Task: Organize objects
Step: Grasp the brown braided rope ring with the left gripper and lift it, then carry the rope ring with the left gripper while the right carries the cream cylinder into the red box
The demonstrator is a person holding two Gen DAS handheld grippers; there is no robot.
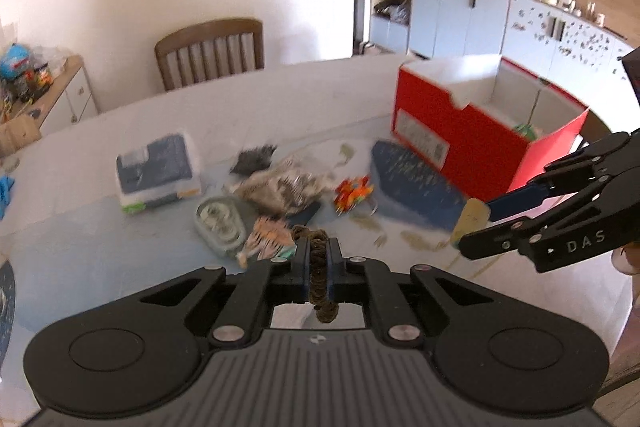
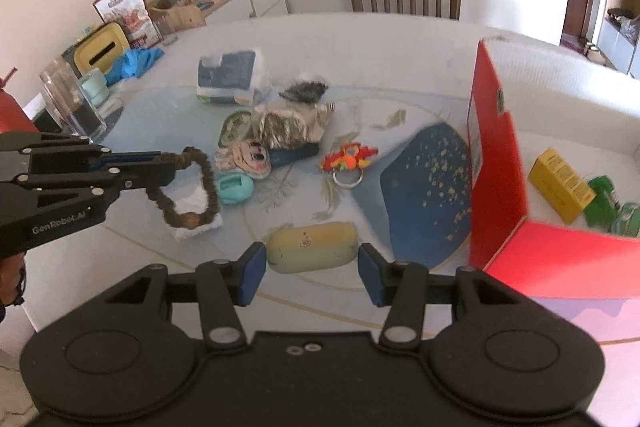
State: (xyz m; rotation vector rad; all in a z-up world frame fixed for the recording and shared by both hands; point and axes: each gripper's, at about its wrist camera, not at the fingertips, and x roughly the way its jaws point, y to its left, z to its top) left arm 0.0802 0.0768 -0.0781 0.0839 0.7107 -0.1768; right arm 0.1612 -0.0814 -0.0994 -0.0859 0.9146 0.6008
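My left gripper (image 1: 318, 259) is shut on a brown braided loop (image 1: 320, 291), which hangs from its pads above the table. In the right wrist view the left gripper (image 2: 180, 163) comes in from the left, and the braided loop (image 2: 200, 195) dangles over a white tissue (image 2: 188, 227). My right gripper (image 2: 312, 263) is shut on a pale yellow oblong case (image 2: 312, 253), one blue pad at each end. The left wrist view shows the right gripper (image 1: 476, 227) at the right with the yellow case (image 1: 474, 217). A red box (image 2: 496, 155) stands open just right of it.
The red box (image 1: 460, 131) holds a yellow carton (image 2: 560, 187) and a green item (image 2: 600, 203). On the table lie a wrapped pack (image 2: 230, 75), a foil bag (image 2: 288, 125), a cartoon-face toy (image 2: 248, 157), an orange ring toy (image 2: 348, 159) and a blue mat (image 2: 428, 187). A glass (image 2: 72, 103) stands left.
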